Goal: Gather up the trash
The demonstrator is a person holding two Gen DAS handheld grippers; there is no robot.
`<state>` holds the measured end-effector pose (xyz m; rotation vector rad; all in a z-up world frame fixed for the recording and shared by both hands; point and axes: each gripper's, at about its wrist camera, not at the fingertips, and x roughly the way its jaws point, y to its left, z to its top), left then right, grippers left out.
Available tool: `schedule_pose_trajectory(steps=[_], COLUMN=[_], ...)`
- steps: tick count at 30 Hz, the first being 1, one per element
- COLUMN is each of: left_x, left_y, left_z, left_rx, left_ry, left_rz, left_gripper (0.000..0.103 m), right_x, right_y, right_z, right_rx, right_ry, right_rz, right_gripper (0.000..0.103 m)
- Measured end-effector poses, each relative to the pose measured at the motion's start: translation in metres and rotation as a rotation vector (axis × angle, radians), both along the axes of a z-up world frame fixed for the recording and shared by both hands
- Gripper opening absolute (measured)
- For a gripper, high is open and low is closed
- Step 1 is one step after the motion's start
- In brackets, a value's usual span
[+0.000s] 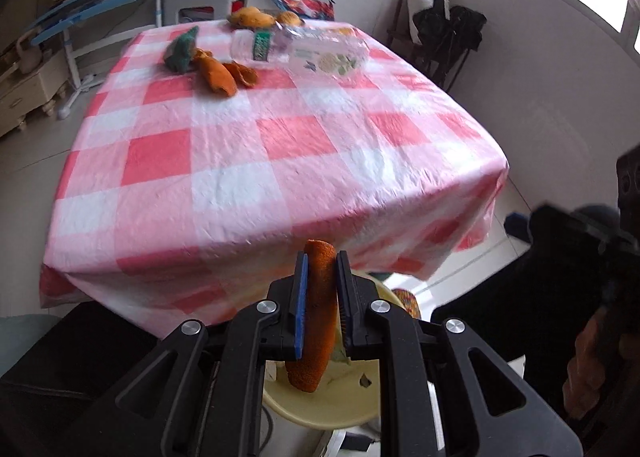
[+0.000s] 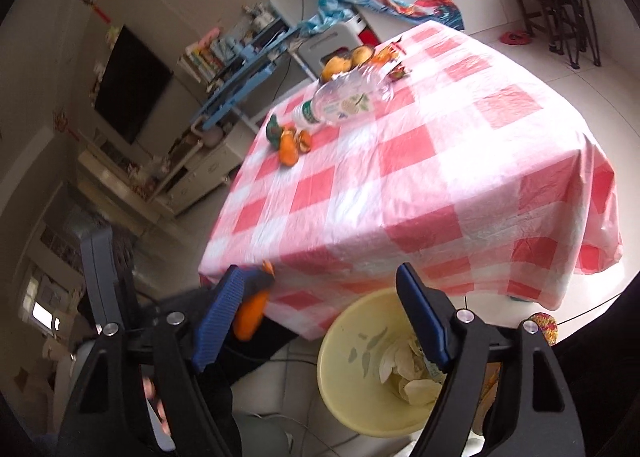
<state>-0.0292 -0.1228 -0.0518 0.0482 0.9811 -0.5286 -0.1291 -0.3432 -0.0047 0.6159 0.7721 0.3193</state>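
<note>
My left gripper (image 1: pixel 322 257) is shut on a long strip of orange peel (image 1: pixel 316 317), which hangs over the near side of a yellow bin (image 1: pixel 340 405) below the table edge. In the right wrist view the same peel (image 2: pixel 250 317) shows beside the left finger. My right gripper (image 2: pixel 320 269) stands open above the yellow bin (image 2: pixel 344 357), with nothing between its fingers. Pale scraps (image 2: pixel 412 377) lie in the bin. More orange peels (image 1: pixel 218 75) and a clear plastic bottle (image 1: pixel 304 47) lie at the far end of the table.
The table wears a pink and white checked cloth (image 1: pixel 280 161). A green lump (image 1: pixel 182 51) lies by the peels and yellow fruit (image 1: pixel 250 17) sits at the far edge. A hand (image 1: pixel 588 357) shows at the right. Chairs and shelves stand behind.
</note>
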Motion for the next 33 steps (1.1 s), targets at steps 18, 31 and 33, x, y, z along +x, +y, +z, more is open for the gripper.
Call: schedule_pose_trajectory(steps=[18,31,33], left_x=[-0.005,-0.005,-0.005], left_y=[0.023,0.024,0.025], left_z=[0.016,0.020,0.020], left_rx=[0.036,0.080,0.082], left_ry=[-0.103,-0.171,-0.174], left_rz=[0.145,0.198,0.202], left_gripper=[0.049,0.056,0.058], right_x=[-0.005,-0.005,-0.005], right_y=[-0.007,0.001,0.001], right_z=[0.007,0.004,0.005], right_rx=[-0.004,-0.035,-0.036], right_ry=[-0.016,-0.003,-0.002], right_rz=[-0.023,0.012,0.015], right_gripper=[0.083,0.084,0.085])
